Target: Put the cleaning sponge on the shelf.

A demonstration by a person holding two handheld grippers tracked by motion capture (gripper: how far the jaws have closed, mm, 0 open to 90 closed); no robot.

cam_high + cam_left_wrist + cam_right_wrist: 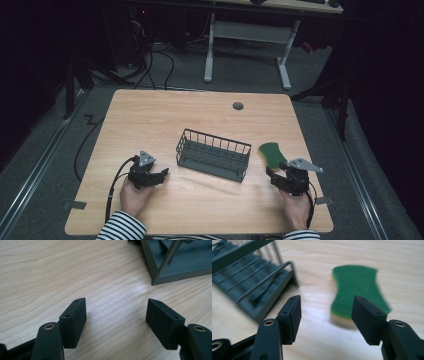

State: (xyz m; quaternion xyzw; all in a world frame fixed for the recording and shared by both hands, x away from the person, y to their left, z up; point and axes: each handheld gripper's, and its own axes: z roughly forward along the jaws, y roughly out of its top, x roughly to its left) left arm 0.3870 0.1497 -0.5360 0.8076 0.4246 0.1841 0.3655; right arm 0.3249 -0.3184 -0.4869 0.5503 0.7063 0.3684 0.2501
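A dark grey wire basket (214,154) stands in the middle of the wooden table (150,115). To its right lies a green sponge (272,153) with a yellow underside, flat on the wood. My right gripper (276,176) rests just short of the sponge, open and empty; in the right gripper view the sponge (358,290) lies ahead and slightly right of the right gripper (326,307), and the basket (249,285) is at upper left. My left gripper (161,174) sits open on the table left of the basket; the basket corner (175,262) shows beyond the left gripper (116,311).
A small grey round cap (238,106) is set into the table near its far edge. Beyond the table stand a white desk frame (247,47) and loose cables (155,65) on the grey floor. Bare wood surrounds the basket.
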